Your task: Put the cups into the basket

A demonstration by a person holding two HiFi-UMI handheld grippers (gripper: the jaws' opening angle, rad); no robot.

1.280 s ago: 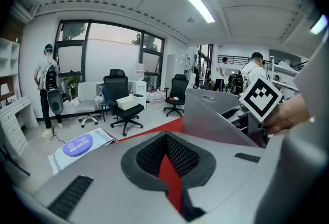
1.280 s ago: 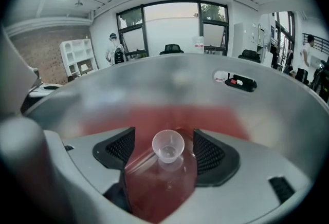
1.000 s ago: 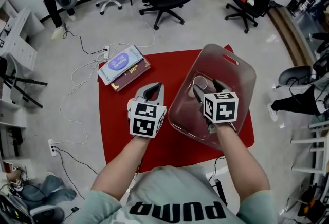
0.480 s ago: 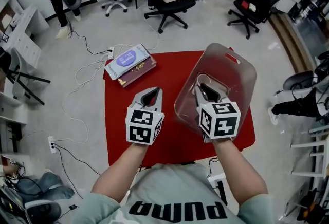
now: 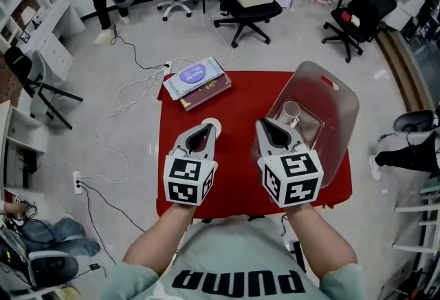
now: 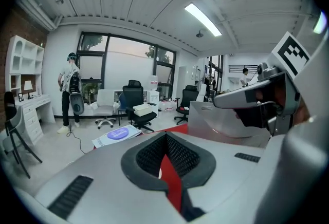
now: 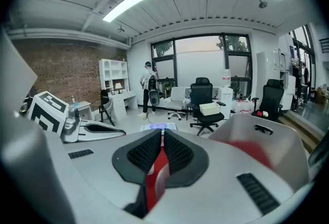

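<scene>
My right gripper [image 5: 273, 128] has just been closing and is now clamped on nothing, hovering beside the clear basket [image 5: 342, 109], where one cup [image 5: 292, 111] already sits. My left gripper [image 5: 201, 137] is pinched together too, and empty. Just past its tips, on the red cloth [image 5: 240, 95], stands what looks like a white cup [image 5: 212, 124]. I judge it light, stiff and easily tipped, so I'd pinch one side of its rim, gently.
</scene>
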